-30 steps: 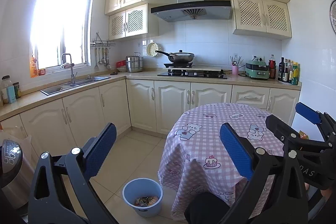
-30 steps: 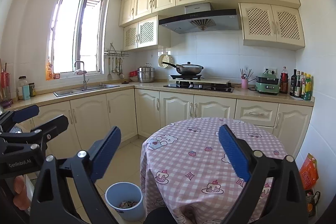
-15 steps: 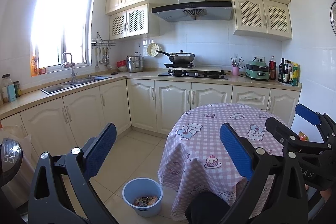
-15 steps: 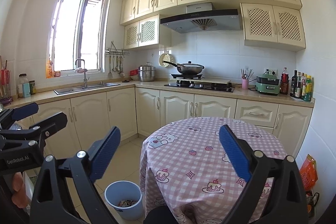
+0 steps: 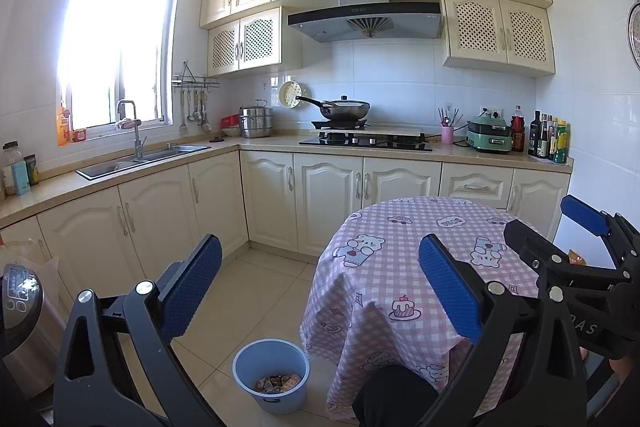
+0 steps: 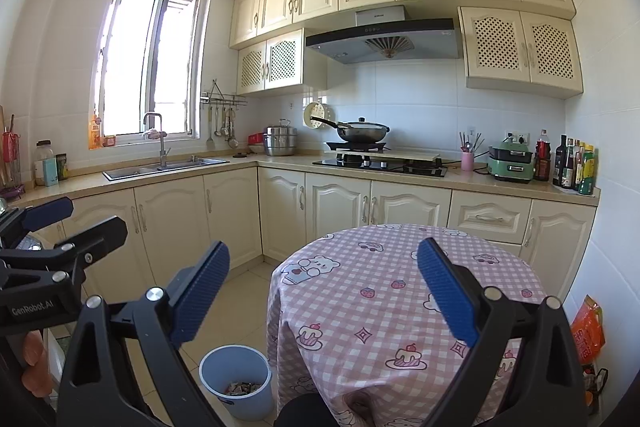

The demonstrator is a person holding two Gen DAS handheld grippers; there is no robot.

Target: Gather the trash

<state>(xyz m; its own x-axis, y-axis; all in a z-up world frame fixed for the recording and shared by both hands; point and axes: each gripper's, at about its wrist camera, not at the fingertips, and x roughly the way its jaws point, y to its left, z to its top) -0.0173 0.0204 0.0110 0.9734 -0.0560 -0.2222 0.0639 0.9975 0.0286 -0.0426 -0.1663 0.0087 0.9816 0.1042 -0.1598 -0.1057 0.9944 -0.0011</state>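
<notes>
Fingers [image 5: 192, 283] spread wide, empty; trash [image 5: 279, 383] in bucket [image 5: 244, 367] far below.

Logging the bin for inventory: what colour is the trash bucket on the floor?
Light blue bucket, clearest in the left wrist view.

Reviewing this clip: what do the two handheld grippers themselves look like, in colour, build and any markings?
Both match: the left gripper and the right gripper have black angular frames with triangular cut-outs, silver round pivot bolts, and flat fingers faced with blue textured pads. In the right wrist view the left one's body bears white lettering, "GenRobot.AI". No cables show. Fingers of a bare hand grip its handle; no sleeve is visible.
</notes>
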